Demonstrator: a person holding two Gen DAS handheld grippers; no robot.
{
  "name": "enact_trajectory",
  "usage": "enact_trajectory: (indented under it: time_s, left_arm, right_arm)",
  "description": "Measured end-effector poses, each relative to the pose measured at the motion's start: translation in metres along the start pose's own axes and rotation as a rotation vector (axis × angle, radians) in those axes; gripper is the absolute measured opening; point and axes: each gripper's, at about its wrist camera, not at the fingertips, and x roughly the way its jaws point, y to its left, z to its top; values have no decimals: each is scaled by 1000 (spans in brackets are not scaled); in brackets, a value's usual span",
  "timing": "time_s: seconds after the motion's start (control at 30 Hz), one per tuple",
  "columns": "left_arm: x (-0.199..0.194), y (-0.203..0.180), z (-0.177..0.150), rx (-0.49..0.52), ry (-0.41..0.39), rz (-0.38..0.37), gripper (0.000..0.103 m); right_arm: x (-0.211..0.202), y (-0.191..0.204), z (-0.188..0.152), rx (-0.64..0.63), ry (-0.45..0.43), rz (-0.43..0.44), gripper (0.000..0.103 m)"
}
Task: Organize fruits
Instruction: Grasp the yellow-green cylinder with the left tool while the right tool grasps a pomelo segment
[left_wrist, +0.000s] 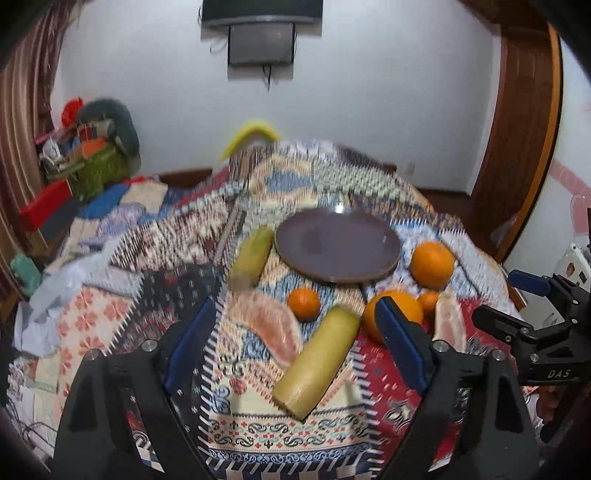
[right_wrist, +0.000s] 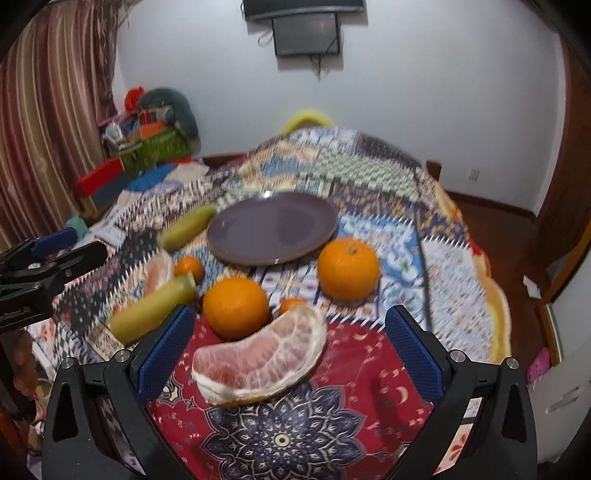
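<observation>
An empty purple plate (left_wrist: 338, 247) (right_wrist: 273, 229) lies on the patterned bedspread. Around it lie two yellow-green cylinders (left_wrist: 314, 363) (left_wrist: 251, 254), two large oranges (right_wrist: 236, 308) (right_wrist: 349, 269), small tangerines (left_wrist: 303, 303) (right_wrist: 189, 267) and two pomelo wedges (left_wrist: 273, 326) (right_wrist: 258, 363). My left gripper (left_wrist: 295, 347) is open and empty, above the near cylinder (right_wrist: 153, 312). My right gripper (right_wrist: 288, 350) is open and empty, its fingers either side of the near pomelo wedge. Each gripper shows in the other's view (left_wrist: 532, 314) (right_wrist: 40, 266).
The bedspread (right_wrist: 369, 170) is rumpled and drops off at the right edge. A green basket of clutter (left_wrist: 92, 162) and a red box (left_wrist: 44, 203) stand at the left by the curtain. A wooden door frame (left_wrist: 524, 129) is at the right.
</observation>
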Motion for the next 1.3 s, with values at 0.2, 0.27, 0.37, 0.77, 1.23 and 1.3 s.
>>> enact_trajectory:
  time_s: [0.2,0.27,0.37,0.77,1.23,1.3]
  left_arm:
    - [31,5,-20,-5,104,-19,84]
    - [40,5,-27,-6,131,-33,84]
    - [51,3,-34,-3,167,-41,82]
    - [75,-7,-48,14,235,-72,62]
    - [47,-30,-46,77,225,-120,57]
    - [45,-33,-48,88,234,-130,57]
  right_arm:
    - [26,4,-7,8,81,13,103]
    - [34,5,-10,21,114,32,103]
    - [41,7,-15,25,144,46,103]
    - [50,0,-22,0,166,21,103]
    - [28,-31,-36,74,158,56,102]
    - [26,-33,-36,77,155,60,97]
